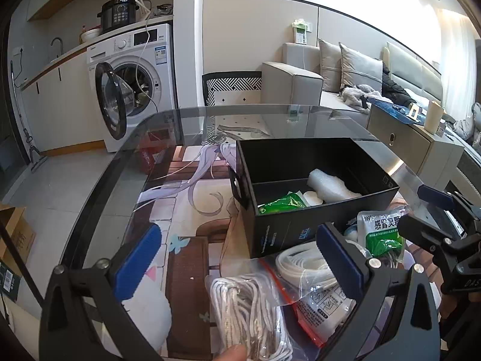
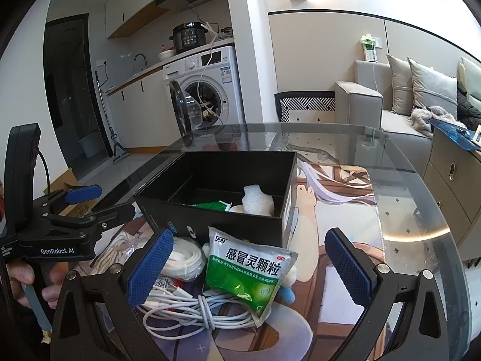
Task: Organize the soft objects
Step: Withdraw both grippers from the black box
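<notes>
A black open box (image 1: 324, 219) (image 2: 228, 225) stands on the glass table and holds a green packet (image 1: 281, 203), a white foam piece (image 1: 330, 185) (image 2: 258, 200) and a small white round item. In front of it lie a green-and-white medicine sachet (image 2: 246, 273) (image 1: 381, 231), a coiled white cable (image 2: 192, 307), a bagged white strap (image 1: 303, 263) (image 2: 183, 258) and a bag of white rope (image 1: 249, 310). My left gripper (image 1: 240, 264) is open above the rope bag. My right gripper (image 2: 249, 267) is open around the sachet, not touching it.
The glass table's (image 2: 421, 210) curved edge runs left and right, over a printed anime mat (image 1: 186, 198). A washing machine (image 1: 132, 84) with its door open stands behind, a sofa (image 2: 390, 105) and a cabinet (image 1: 421, 144) at right. A cardboard box (image 1: 15, 234) sits on the floor.
</notes>
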{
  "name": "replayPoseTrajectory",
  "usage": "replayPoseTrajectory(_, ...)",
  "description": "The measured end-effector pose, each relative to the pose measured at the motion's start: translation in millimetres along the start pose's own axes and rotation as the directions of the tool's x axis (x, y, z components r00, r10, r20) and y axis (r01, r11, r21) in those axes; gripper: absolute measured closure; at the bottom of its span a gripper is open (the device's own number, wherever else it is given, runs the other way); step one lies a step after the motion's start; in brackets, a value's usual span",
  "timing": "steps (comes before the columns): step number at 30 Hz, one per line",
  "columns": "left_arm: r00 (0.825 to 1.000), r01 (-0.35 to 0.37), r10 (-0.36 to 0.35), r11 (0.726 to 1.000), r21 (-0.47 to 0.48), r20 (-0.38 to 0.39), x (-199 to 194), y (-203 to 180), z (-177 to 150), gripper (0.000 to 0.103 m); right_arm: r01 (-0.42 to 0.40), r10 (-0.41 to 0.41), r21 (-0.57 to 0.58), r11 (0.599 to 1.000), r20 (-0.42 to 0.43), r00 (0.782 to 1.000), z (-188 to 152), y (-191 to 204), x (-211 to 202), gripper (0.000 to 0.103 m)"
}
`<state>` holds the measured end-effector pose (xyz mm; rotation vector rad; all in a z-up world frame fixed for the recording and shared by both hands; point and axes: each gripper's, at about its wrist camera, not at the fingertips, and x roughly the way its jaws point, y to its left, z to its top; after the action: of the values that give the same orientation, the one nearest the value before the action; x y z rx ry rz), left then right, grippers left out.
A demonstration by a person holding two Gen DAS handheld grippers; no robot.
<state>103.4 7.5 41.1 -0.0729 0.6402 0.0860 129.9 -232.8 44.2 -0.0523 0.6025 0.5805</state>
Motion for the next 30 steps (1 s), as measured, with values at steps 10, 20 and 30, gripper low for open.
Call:
replayPoseTrajectory(10, 0.998, 0.062, -0.062, 0.998, 0.002, -0.027, 4.4, -8.3, -3.5, 0.000, 0.005, -0.005, -0.004, 1.000, -0.007, 1.000, -5.5, -0.7, -1.7, 0.001)
replayPoseTrajectory(20, 0.991, 0.131, -0.129, 0.990, 0.047, -0.039, 5.4, -32.1, 0.6, 0.000, 0.020, -0.020, 0.007, 1.000, -0.012, 1.000, -10.4, -10.9, -6.4, 0.001)
replayPoseTrajectory(30, 0.984, 0.171, -0.167, 0.983, 0.060, -0.066, 11.2, -43.5, 5.9, 0.000, 0.024, -0.023, 0.017, 1.000, -0.017, 1.000, -13.6, -14.9, -5.9, 0.001)
